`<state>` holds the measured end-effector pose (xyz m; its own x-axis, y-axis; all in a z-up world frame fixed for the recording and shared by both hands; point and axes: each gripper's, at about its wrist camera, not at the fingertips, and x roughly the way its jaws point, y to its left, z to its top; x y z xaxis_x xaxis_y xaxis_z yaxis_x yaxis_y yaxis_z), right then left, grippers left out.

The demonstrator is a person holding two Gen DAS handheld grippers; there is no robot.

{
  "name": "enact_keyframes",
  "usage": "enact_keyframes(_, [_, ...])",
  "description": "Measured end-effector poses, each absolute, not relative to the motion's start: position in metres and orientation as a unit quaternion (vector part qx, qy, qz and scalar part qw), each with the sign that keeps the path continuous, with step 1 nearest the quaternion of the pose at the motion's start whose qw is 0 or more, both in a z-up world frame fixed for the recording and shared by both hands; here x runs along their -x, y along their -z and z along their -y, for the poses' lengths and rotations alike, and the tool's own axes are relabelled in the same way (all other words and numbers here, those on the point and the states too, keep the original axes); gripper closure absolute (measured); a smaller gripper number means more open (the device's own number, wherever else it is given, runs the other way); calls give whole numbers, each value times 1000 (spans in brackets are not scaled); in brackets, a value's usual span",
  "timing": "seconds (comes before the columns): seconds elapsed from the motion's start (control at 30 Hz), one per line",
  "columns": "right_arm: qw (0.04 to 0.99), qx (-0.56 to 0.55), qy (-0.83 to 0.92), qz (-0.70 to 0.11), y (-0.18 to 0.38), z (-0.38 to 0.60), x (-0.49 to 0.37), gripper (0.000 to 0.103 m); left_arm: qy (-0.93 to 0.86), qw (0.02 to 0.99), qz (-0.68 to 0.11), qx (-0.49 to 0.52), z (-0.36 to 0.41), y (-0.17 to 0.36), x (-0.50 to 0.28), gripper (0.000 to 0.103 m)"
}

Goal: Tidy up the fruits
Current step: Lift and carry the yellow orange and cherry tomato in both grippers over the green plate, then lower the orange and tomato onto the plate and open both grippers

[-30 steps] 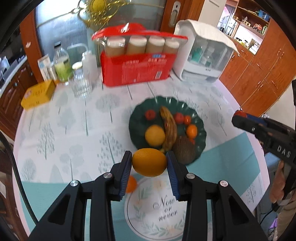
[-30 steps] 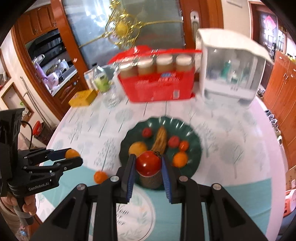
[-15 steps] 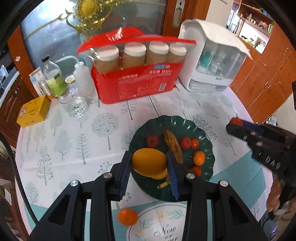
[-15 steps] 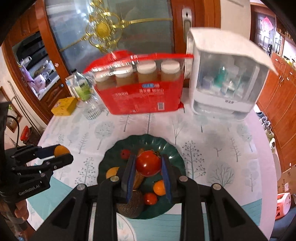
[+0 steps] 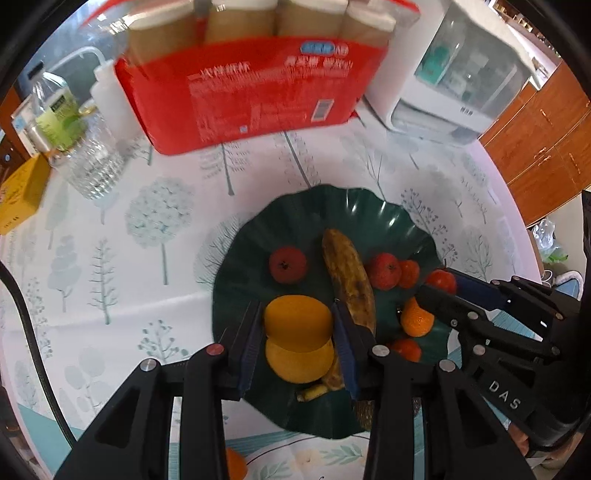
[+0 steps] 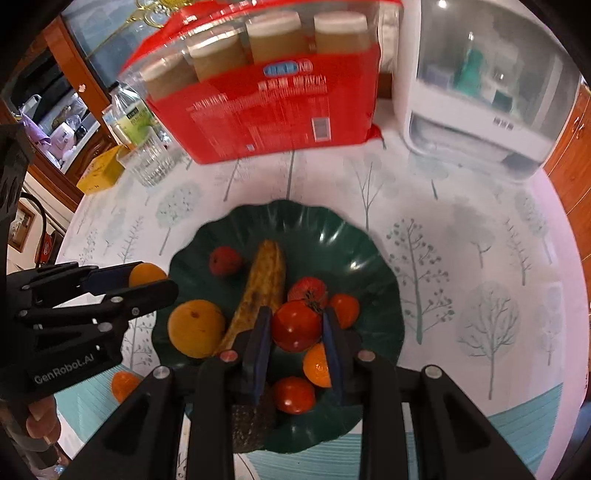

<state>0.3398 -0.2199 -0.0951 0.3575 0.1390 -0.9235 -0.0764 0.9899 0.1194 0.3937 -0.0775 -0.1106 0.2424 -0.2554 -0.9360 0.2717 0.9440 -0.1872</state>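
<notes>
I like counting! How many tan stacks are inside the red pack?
4, standing in a row inside the red pack behind the green plate: leftmost stack, second stack, third stack, rightmost stack. More could be hidden behind them.

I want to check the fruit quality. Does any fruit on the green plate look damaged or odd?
Yes. The banana lying across the middle of the green plate has brown, blotchy skin and looks overripe. The other fruits look sound.
</notes>
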Motion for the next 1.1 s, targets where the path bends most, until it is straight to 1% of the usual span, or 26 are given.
enact_keyframes(0.27, [813, -15, -68, -577, 116, 216, -345, 76, 177, 775, -606, -2, 89, 133, -400, 66])
enact_keyframes(0.5, [805, -21, -60, -590, 127, 219, -345, 75, 179, 776, -605, 1, 89, 135, -402, 65])
enact_keyframes(0.53, [804, -25, -59, -591, 128, 220, -345, 75, 180, 775, -605, 3, 89, 135, -402, 64])
enact_keyframes(0.57, [803, -28, -59, -592, 128, 221, -345, 75, 180, 775, -606, 5, 89, 135, -402, 59])
enact_keyframes(0.63, [804, -34, -60, -591, 128, 223, -344, 74, 180, 777, -603, 11, 87, 134, -401, 55])
enact_keyframes(1.1, [815, -31, -60, -576, 111, 218, -335, 74, 170, 785, -595, 13, 69, 119, -382, 54])
